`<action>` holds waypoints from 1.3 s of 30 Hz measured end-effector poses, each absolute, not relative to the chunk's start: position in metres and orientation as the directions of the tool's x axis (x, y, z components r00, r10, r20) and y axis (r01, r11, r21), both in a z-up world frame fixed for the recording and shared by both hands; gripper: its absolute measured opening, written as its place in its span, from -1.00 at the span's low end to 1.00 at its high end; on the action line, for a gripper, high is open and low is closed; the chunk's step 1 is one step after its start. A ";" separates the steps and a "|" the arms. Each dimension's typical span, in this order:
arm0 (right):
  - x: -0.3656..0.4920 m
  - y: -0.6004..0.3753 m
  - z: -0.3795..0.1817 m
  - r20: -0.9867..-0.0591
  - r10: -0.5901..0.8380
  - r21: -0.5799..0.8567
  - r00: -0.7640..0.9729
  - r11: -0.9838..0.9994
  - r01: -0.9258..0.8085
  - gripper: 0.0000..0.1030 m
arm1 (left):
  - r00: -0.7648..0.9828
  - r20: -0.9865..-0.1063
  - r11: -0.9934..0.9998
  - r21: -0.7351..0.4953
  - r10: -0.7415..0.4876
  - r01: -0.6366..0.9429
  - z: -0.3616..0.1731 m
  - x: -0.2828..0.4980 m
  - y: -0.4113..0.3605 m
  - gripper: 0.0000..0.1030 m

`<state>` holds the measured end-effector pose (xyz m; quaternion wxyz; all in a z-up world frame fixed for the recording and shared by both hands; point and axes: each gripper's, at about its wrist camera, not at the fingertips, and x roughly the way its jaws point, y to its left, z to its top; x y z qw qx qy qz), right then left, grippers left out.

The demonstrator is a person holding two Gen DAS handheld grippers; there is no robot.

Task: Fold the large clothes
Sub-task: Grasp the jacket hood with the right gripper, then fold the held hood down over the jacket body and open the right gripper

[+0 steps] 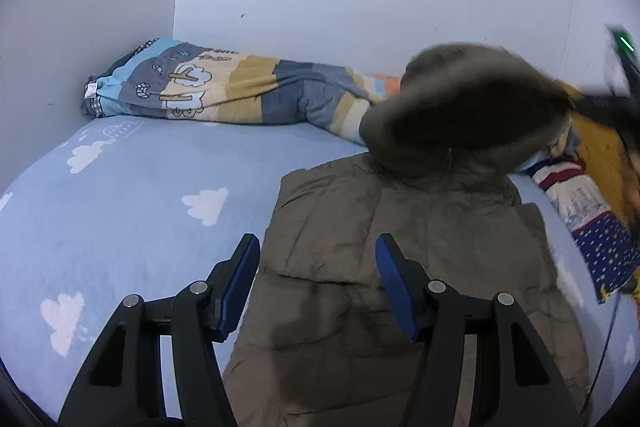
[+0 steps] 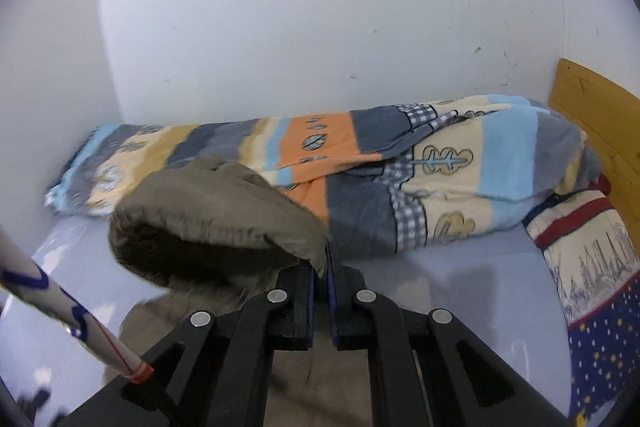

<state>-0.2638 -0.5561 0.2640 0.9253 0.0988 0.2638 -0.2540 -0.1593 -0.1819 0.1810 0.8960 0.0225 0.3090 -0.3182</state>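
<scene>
Right wrist view: my right gripper (image 2: 319,267) pinches the coat's hood (image 2: 216,219).
Hood direction: left of gripper.
Coat (image 1: 400,287) axis: toward the wall.
Left gripper (image 1: 318,263): released, above coat.

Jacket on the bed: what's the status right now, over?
Right gripper shut on hood, lifted. Left gripper open over jacket. Rolled quilt behind, not blocking.
</scene>
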 end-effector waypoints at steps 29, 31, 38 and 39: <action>-0.381 -0.502 0.063 -0.753 -0.278 0.134 0.596 0.822 0.554 -0.86 | 0.501 -0.761 0.697 0.091 -0.412 0.712 0.081 -0.159 -0.359 0.16; -0.383 -0.499 0.076 -0.753 -0.271 0.124 0.599 0.836 0.535 -0.81 | 0.496 -0.763 0.692 0.090 -0.414 0.716 0.083 -0.159 -0.359 0.16; -0.401 -0.475 0.158 -0.653 -0.320 0.089 0.686 0.867 0.489 -0.58 | 0.498 -0.743 0.700 0.056 -0.447 0.712 0.086 -0.163 -0.348 0.16; -0.399 -0.472 0.168 -0.636 -0.325 0.094 0.700 0.868 0.488 -0.52 | 0.498 -0.742 0.699 0.056 -0.449 0.713 0.087 -0.162 -0.347 0.16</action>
